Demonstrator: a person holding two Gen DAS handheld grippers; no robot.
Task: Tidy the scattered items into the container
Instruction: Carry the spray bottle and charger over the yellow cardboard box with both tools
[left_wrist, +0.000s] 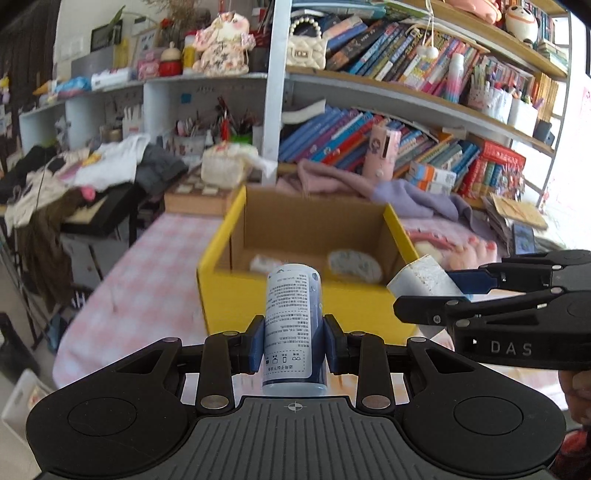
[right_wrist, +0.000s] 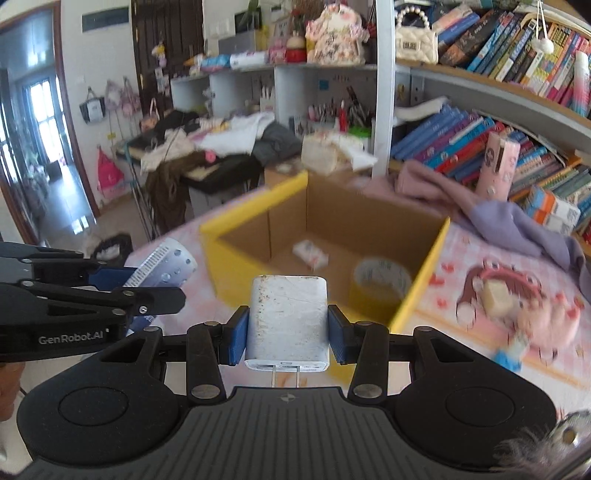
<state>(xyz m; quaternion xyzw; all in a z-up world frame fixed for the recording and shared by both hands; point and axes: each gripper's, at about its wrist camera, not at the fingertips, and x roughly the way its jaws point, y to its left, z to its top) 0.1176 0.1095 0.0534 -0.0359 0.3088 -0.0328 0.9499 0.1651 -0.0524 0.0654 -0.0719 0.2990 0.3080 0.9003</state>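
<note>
While both grippers are hovering near the box, this is how things are lying:

Left gripper (left_wrist: 294, 341): pinching a bottle (left_wrist: 293, 325) between its blue pads (left_wrist: 256, 345), the bottle standing upright with its printed label facing the camera.

Right gripper (right_wrist: 287, 334): pinching a charger (right_wrist: 287, 321) by its flat sides, prongs pointing back toward the camera; the white face is looking scuffed and speckled.

Pairing: in the left wrist view the right gripper (left_wrist: 436, 286) is reaching in from 3 o'clock with the charger (left_wrist: 424, 277); in the right wrist view the left gripper (right_wrist: 162, 284) is reaching in from 9 o'clock with the bottle (right_wrist: 166, 264).

Box (left_wrist: 221, 280): sitting open at 12 o'clock of both grippers, yellow outside, brown inside, on a pink checked cloth (left_wrist: 147, 266).

Inside the box: a tape roll (right_wrist: 382, 278) is lying toward 3 o'clock and a small white packet (right_wrist: 310, 253) toward 9 o'clock, the two apart.

Doll (right_wrist: 517, 306): lying on the cloth at 3 o'clock of the box, outside it, blurred.

Shelves (left_wrist: 406, 99): standing behind the box, holding books.
</note>
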